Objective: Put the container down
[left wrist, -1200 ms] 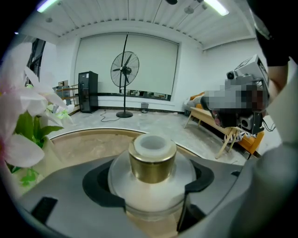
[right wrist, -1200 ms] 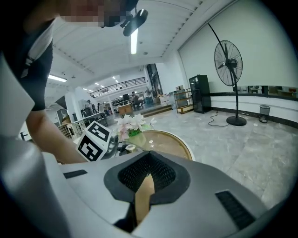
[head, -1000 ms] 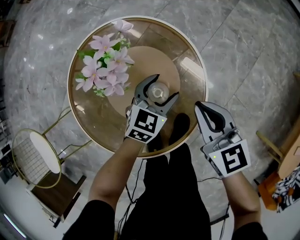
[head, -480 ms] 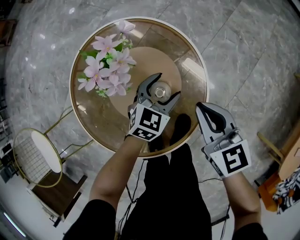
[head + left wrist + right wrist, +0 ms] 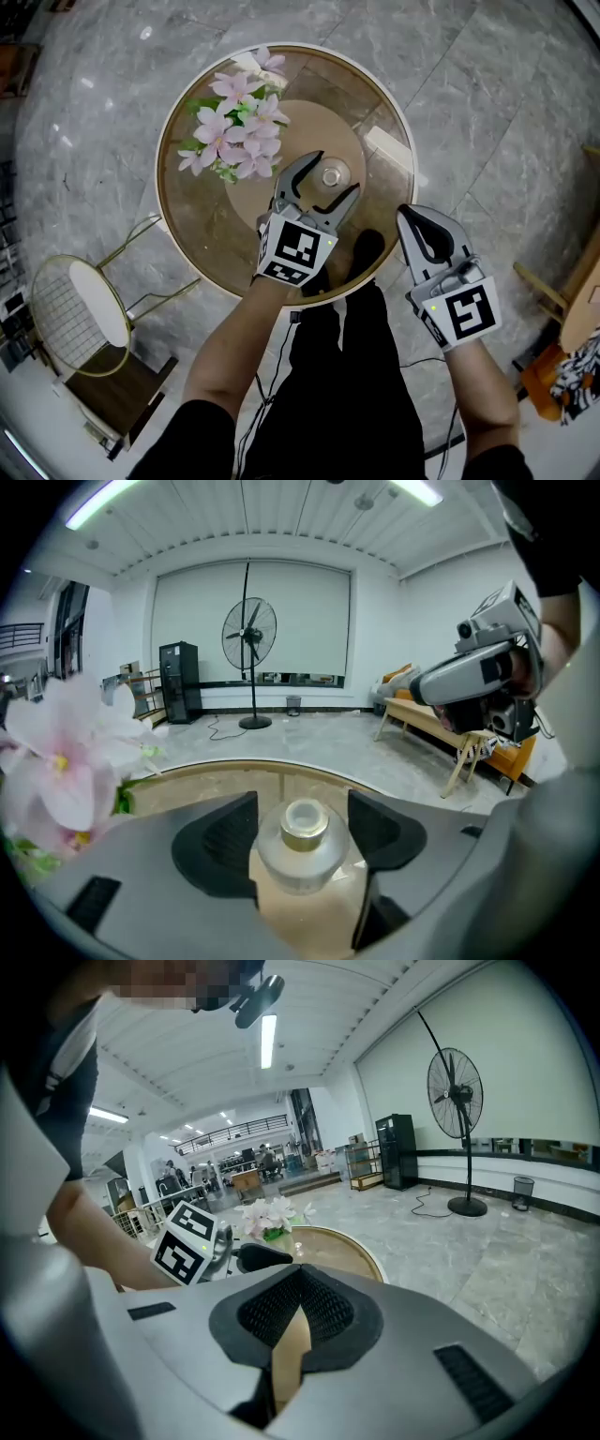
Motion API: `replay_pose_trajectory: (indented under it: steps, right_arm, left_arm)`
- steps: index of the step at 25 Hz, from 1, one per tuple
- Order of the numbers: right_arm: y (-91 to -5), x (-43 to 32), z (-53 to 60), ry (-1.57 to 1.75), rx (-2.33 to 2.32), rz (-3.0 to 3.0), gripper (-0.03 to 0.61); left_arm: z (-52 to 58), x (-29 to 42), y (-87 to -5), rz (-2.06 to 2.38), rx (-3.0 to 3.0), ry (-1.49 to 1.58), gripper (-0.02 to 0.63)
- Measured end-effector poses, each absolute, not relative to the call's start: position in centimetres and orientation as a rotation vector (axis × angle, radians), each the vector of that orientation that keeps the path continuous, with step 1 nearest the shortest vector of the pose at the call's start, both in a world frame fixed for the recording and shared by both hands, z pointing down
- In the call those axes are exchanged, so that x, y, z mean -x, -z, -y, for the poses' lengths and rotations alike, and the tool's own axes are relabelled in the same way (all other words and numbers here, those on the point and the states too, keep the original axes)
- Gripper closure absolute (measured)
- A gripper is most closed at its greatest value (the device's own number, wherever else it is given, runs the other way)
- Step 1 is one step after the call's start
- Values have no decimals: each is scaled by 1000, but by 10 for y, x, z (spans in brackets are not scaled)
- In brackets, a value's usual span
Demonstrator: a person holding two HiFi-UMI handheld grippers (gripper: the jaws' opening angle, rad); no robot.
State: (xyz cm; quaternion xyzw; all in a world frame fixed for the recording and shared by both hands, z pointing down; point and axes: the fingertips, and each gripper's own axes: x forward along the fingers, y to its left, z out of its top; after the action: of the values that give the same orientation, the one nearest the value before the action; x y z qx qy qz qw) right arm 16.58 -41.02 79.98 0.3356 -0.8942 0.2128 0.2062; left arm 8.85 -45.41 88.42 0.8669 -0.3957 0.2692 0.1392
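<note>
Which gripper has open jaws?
The left gripper: jaws apart, though just closing slightly, with the clear container standing between them. The right gripper is shut, empty.

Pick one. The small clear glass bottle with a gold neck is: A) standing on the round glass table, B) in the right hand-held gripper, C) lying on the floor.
A: the small clear glass bottle stands on the round glass table, inside the open left hand-held gripper.

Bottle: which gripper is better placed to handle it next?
The left gripper: its jaws, just closing slightly, stand open around the bottle on the table; the right gripper is shut, off the table's edge.
</note>
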Motion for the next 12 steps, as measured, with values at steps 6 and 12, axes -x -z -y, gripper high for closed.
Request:
replay_pose_trajectory:
  steps: [6, 12]
  right_arm:
    - [-731, -176, 390, -595, -1074, 2436, 563]
    - [-627, -160, 354, -534, -1151, 2454, 565]
  left_arm:
    - [424, -81, -805, 1138, -2531, -712, 392]
    - [391, -63, -677, 1204, -2589, -600, 583]
